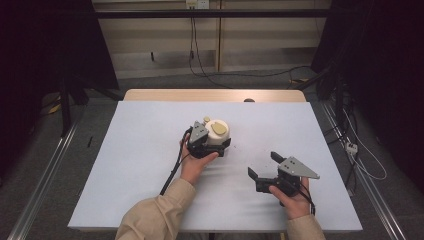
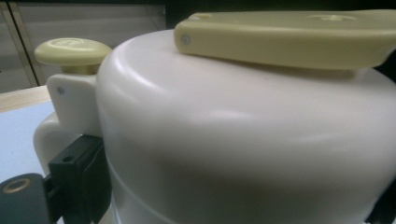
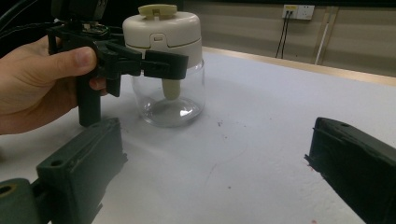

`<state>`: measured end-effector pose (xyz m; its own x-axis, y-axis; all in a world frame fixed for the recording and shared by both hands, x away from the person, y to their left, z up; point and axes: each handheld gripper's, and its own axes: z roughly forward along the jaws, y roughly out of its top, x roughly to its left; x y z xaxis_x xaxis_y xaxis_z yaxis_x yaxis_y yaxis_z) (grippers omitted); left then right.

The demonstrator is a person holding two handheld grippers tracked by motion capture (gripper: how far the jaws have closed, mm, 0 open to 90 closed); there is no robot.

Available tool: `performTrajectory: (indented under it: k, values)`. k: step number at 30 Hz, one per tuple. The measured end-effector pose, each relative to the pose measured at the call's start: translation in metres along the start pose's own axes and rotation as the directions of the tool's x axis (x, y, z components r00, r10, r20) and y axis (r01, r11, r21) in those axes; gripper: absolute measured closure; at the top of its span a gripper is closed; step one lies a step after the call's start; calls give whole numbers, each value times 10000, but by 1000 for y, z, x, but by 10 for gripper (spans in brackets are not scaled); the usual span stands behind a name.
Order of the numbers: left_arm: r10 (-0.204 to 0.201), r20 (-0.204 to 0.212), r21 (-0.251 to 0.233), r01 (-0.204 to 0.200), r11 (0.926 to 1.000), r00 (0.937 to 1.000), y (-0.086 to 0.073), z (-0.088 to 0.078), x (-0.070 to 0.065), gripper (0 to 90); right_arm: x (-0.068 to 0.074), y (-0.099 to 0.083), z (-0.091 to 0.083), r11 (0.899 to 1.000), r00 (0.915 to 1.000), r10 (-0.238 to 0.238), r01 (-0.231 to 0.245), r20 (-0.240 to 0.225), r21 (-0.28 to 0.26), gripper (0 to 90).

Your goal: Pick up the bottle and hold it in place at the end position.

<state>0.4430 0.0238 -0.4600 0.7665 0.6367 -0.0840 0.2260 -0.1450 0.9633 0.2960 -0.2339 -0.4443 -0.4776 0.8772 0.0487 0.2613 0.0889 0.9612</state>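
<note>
We saw the left gripper (image 1: 212, 145) clamped on the jar (image 1: 218, 133) mid-table (image 1: 140, 150) | right gripper (image 1: 264, 166) hovered near the front edge, jaws apart, holding nothing.

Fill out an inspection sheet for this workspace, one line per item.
Surface: white table, a few small dark specks near the jar.
Job's things: clear jar with cream lid, upright, apparently empty.
Clutter: nothing seen.
Grippers: left gripper clamped around the jar below the lid; right gripper open, apart from the jar.
Cables: black cable trailing from the left gripper; wall cables hanging to the floor.
Surroundings: grey floor, rails beside the table, wall socket.
</note>
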Motion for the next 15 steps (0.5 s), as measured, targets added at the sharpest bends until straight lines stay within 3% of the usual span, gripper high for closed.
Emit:
performTrajectory:
  k: [15]
  values:
    - [-40, -22, -58, 39, 10000, 10000, -1, 0, 0, 64, 3, 11, 22, 9994, 9998, 167, -165, -61, 298, 32]
